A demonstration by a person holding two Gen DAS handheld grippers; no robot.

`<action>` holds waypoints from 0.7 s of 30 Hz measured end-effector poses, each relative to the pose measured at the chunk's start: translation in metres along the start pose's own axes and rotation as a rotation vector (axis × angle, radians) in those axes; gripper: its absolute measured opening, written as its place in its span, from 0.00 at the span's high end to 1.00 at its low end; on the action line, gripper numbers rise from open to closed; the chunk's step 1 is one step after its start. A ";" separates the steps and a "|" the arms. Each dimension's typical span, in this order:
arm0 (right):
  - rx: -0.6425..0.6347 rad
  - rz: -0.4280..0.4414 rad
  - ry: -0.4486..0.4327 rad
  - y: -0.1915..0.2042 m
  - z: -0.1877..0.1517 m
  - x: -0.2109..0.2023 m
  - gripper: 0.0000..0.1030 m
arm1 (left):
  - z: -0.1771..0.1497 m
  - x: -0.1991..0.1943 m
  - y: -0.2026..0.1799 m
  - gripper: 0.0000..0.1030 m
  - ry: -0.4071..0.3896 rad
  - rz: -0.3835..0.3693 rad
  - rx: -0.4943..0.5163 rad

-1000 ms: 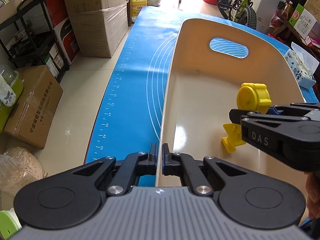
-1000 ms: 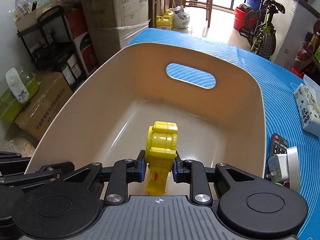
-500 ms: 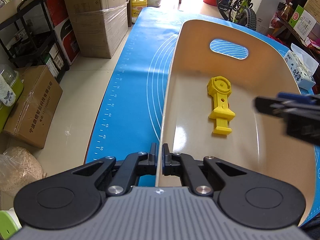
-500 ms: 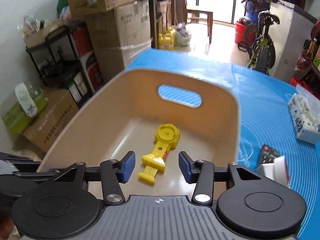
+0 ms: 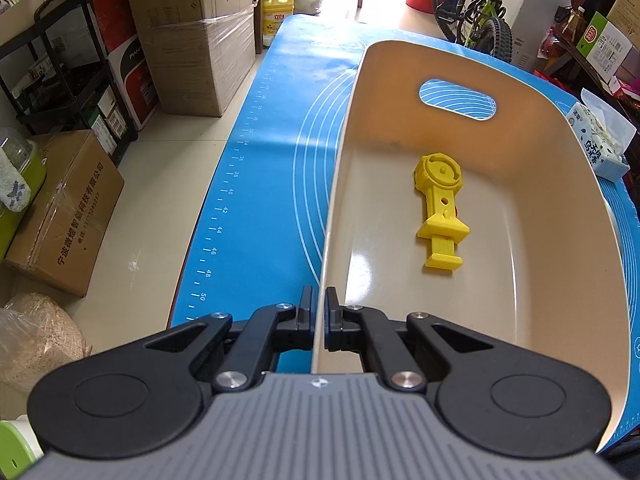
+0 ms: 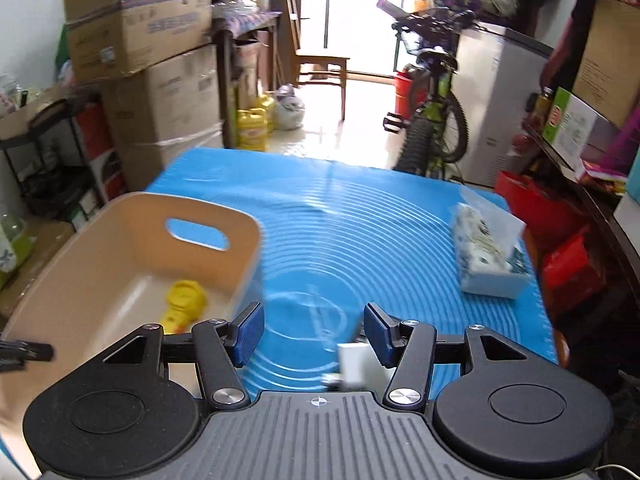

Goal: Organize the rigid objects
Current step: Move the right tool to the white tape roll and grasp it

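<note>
A yellow plastic toy [image 5: 439, 208] lies flat on the floor of the beige bin [image 5: 560, 184]; it also shows in the right wrist view [image 6: 182, 306] inside the bin [image 6: 132, 232]. My left gripper [image 5: 319, 312] is shut on the bin's near left wall, one finger on each side of the rim. My right gripper [image 6: 314, 334] is open and empty, above the blue mat [image 6: 380, 220] to the right of the bin. A small white object [image 6: 354, 364] lies on the mat just below its fingers, partly hidden.
A tissue pack [image 6: 486, 256] lies on the mat at the right; it shows in the left wrist view [image 5: 596, 146] beyond the bin. Cardboard boxes [image 5: 192, 32], a black rack [image 5: 60, 80] and a bicycle [image 6: 432, 120] stand around the table.
My right gripper let go of the yellow toy, which now lies flat in the bin. It then opened wide and moved up and right, out of the bin. The left gripper stayed put.
</note>
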State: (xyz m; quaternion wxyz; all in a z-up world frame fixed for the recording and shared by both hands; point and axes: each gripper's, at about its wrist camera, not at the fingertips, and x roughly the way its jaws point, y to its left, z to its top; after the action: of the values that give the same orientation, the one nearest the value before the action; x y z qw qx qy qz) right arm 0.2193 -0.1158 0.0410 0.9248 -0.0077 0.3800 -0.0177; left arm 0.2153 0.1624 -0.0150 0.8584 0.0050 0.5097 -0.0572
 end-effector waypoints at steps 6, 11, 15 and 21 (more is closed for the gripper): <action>0.000 -0.024 0.053 -0.026 -0.024 0.028 0.40 | 0.000 0.000 0.000 0.95 0.000 0.000 0.001; 0.007 -0.015 0.092 -0.032 -0.039 0.045 0.52 | 0.000 0.000 0.000 0.95 -0.001 0.002 0.002; -0.012 -0.015 0.109 -0.031 -0.047 0.053 0.56 | 0.000 0.000 0.000 0.95 0.000 0.002 0.002; -0.020 -0.014 0.109 -0.031 -0.049 0.056 0.75 | 0.000 0.000 0.000 0.95 0.000 0.001 0.002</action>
State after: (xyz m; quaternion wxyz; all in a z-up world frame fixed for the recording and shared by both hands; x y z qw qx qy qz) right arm 0.2235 -0.1489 -0.0326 0.9025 -0.0187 0.4297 -0.0205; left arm 0.2151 0.1621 -0.0147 0.8585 0.0061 0.5095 -0.0571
